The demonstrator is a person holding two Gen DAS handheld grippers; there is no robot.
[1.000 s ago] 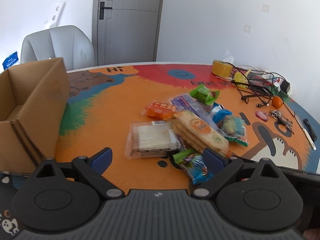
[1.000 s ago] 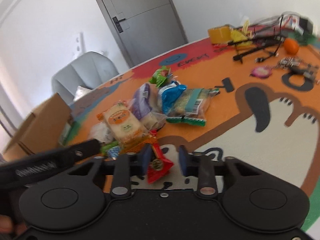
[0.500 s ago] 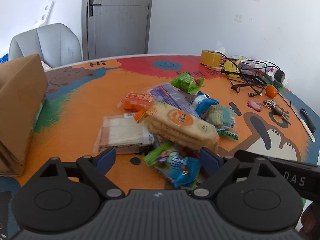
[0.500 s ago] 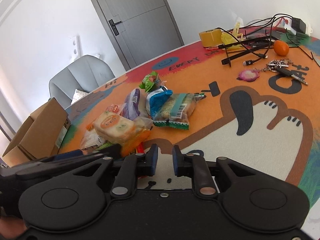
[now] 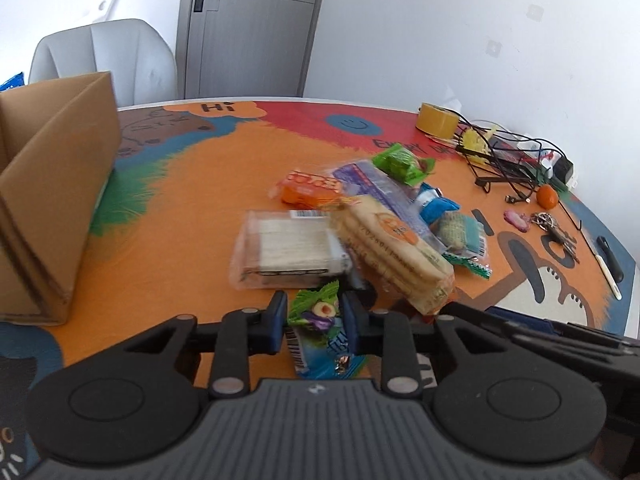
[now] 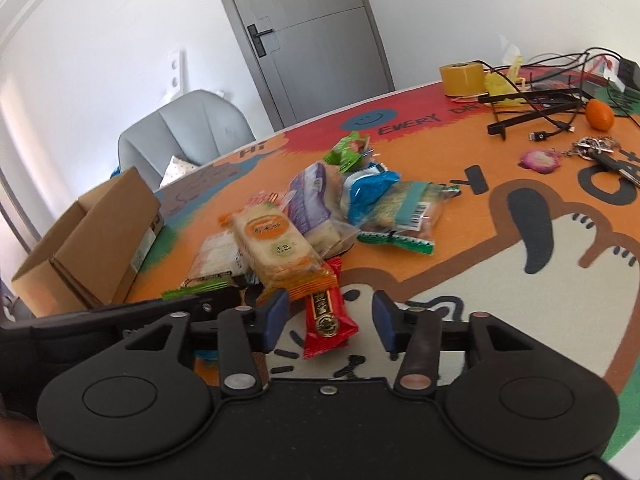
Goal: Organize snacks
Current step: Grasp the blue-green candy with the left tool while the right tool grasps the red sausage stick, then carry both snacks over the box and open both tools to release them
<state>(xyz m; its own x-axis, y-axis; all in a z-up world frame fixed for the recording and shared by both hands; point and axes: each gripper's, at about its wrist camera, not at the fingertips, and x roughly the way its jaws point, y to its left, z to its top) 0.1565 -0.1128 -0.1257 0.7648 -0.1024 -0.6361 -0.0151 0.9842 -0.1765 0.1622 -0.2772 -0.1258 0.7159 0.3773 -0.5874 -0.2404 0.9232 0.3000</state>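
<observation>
cardboard box (image 5: pixel 56 200): far left on the table, well apart from the pile. left gripper (image 5: pixel 314 322): jaws closing on green-blue snack packet (image 5: pixel 320 328), pads touching its sides, long axis along the fingers. right gripper (image 6: pixel 326 320): jaws opening, red snack bar (image 6: pixel 326 316) lying between, untouched, lengthwise.

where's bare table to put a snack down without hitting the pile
The orange stretch of table between the cardboard box and the snack pile is bare. So is the white cat-face patch right of the pile. The far right edge is crowded with cables, tape roll and keys.
</observation>
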